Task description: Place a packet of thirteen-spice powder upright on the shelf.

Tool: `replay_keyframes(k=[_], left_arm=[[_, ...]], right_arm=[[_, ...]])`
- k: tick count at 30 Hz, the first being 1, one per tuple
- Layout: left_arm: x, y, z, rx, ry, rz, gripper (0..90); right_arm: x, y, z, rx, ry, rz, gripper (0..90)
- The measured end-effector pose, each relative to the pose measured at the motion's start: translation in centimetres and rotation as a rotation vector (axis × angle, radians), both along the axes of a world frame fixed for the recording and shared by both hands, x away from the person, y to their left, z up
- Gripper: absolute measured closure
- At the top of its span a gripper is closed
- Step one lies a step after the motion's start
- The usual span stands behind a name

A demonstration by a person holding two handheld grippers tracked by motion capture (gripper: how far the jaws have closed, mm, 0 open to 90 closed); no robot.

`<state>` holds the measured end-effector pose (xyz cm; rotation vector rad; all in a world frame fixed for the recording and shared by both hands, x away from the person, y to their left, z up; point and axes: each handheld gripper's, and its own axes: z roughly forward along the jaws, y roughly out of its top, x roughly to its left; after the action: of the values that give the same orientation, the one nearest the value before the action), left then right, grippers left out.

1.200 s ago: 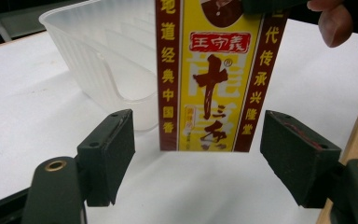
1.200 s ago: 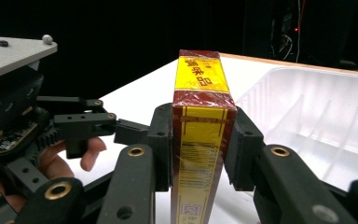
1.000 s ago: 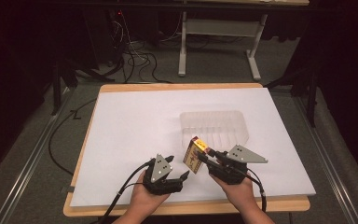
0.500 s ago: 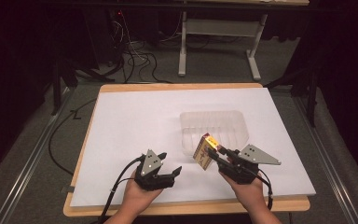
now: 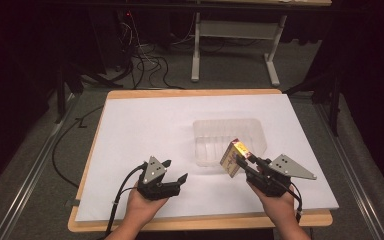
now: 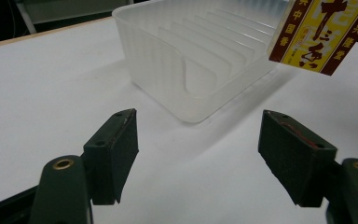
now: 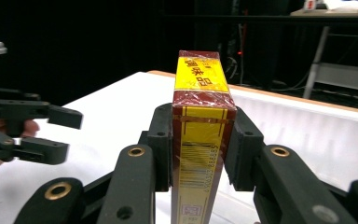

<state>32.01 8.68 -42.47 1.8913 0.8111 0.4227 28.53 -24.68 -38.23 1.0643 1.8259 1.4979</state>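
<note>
- Risk: the box [image 5: 231,159] sits in your right gripper [image 5: 246,163] held by its narrow sides only; tilt it and it may pivot or slip.
- Risk: the ribs inside the clear tray [image 5: 228,131] may catch the box's lower corner as it goes in.
- Right gripper: clamped on the box, raised at the tray's near edge.
- Left gripper [image 5: 172,171]: jaws spread, empty, low over the white table [image 5: 140,125], well apart from the tray.

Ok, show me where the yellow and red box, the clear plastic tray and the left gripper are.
box [image 7: 199,100]: right gripper view, on its yellow and red top end.
tray [image 5: 207,132]: high view, on its far left wall.
left gripper [image 5: 175,171]: high view, midway between its open fingertips.
</note>
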Motion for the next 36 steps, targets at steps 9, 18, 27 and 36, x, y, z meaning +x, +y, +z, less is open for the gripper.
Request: replay_keyframes(k=[9, 18, 27, 36], left_arm=[[0.3, 0.7, 0.2, 0.005, 0.001, 0.012, 29.5], [0.6, 1.4, 0.4, 0.003, 0.001, 0.027, 30.0], [0.6, 1.8, 0.3, -0.001, 0.008, 0.034, 29.9], [0.5, 1.9, 0.4, -0.003, 0.005, 0.034, 29.9]], right_arm=[[0.3, -1.7, 0.4, -0.004, -0.012, -0.097, 68.4], [0.8, -3.5, 0.6, -0.018, -0.025, -0.214, 68.4], [2.3, -4.6, 0.7, -0.032, -0.023, -0.301, 68.4], [4.0, -4.8, 0.8, -0.031, -0.012, -0.357, 68.3]])
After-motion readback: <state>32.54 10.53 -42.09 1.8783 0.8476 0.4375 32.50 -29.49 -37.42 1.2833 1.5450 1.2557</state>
